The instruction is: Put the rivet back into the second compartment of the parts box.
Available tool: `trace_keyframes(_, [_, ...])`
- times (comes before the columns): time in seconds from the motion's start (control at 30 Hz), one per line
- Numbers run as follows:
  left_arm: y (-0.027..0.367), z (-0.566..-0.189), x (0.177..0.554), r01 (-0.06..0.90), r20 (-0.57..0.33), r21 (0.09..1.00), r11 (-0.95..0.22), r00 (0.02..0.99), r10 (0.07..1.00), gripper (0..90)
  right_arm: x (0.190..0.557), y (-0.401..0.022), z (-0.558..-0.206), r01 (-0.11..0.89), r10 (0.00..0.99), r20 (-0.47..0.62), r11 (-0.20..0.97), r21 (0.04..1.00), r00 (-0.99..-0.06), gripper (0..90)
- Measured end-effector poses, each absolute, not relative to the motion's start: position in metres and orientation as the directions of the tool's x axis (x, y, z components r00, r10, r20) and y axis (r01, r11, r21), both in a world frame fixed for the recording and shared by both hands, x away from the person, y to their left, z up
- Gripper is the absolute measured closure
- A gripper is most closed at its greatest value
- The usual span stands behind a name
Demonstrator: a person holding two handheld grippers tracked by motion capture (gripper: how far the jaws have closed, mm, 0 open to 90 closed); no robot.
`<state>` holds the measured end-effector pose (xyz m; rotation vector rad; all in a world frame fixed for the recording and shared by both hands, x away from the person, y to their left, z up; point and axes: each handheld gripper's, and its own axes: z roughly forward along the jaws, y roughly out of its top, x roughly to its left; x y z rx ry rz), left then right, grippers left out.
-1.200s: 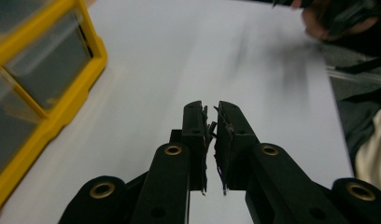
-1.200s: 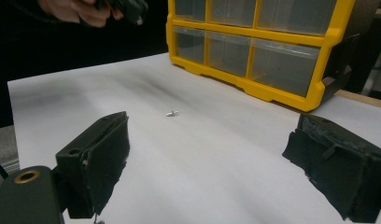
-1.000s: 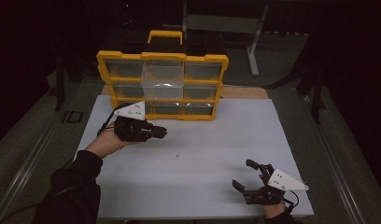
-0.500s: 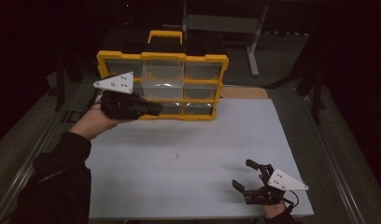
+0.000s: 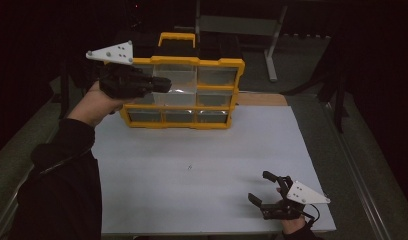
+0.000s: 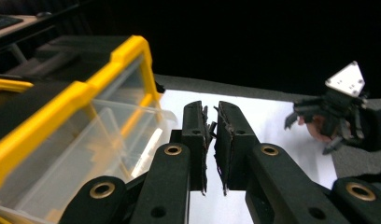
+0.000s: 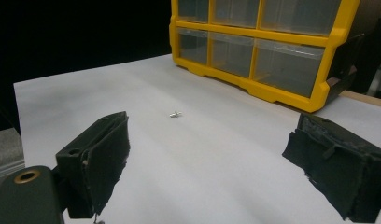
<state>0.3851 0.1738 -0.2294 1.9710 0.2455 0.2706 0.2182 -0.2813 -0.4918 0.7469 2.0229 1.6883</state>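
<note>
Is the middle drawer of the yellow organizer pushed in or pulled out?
Pulled out: in the left gripper view, the clear drawer juts forward past the organizer's yellow frame.

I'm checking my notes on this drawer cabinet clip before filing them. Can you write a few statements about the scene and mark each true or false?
1. The left tongs are shut, with nothing between them. True.
2. The right tongs grip the small screw. False: they stand open near the table's front edge, and the small screw lies apart from them on the white tabletop.
3. The yellow drawer cabinet stands at the far side of the tabletop. True.
4. The left tongs rest on the tabletop. False: they are held up in front of the cabinet's upper drawers.
</note>
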Motion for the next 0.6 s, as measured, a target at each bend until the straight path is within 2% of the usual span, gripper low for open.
trace_keyframes(0.2, [0.174,-0.219,0.397,0.054,0.073,0.924,-0.377,0.946,0.314,80.9,0.218,-0.282,-0.492,0.145,0.629,0.035,0.124,0.982,-0.777,11.0])
trace_keyframes(0.4, [0.169,-0.217,0.413,0.096,0.059,0.91,-0.403,0.932,0.356,80.9,0.218,-0.282,-0.492,0.143,0.628,0.032,0.127,0.982,-0.778,11.0])
trace_keyframes(0.6, [0.164,-0.228,0.429,0.153,0.042,0.887,-0.436,0.913,0.406,80.9,0.218,-0.283,-0.492,0.146,0.631,0.036,0.123,0.982,-0.775,11.0])
